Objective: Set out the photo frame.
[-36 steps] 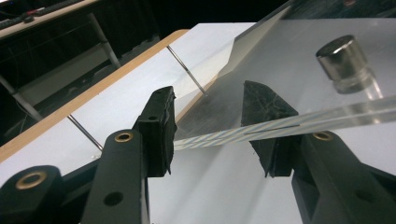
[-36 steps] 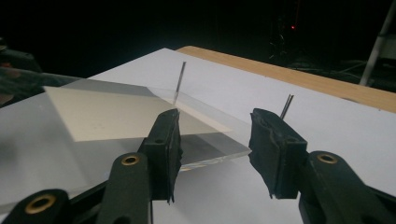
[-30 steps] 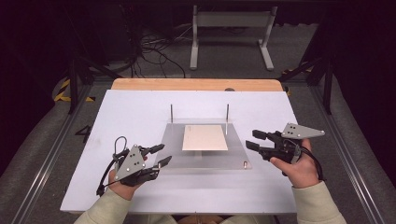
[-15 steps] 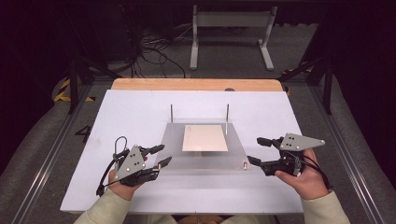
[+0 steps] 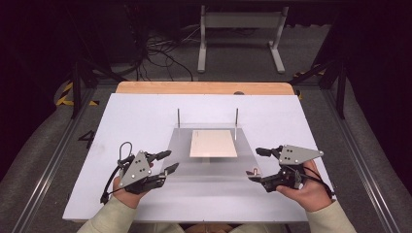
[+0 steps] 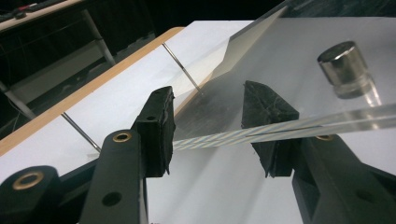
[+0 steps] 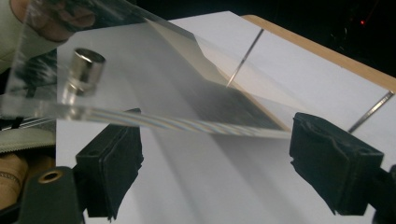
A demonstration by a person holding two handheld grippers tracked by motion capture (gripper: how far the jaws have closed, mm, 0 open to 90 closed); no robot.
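On the white table top (image 5: 145, 116), a clear acrylic plate (image 5: 214, 167) stands raised on short metal feet, one silver foot (image 6: 344, 70) showing near its corner in the left gripper view. A pale cream card (image 5: 213, 143) lies under or on the plate's far half; which, I cannot tell. Two thin metal rods (image 5: 179, 118) rise upright at the plate's far edge. The left gripper (image 5: 167, 162) sits at the plate's near left edge, its jaws spread apart with the plate's edge running between them; in the left gripper view the pads (image 6: 159, 123) stand either side of that clear edge, and whether either one touches it I cannot tell. The right gripper (image 5: 258, 165) sits at the plate's near right edge, jaws wide apart, with the edge crossing the gap between them in the right gripper view, clear of the right-hand pad (image 7: 334, 163). A wooden strip (image 5: 204, 88) borders the table's far side
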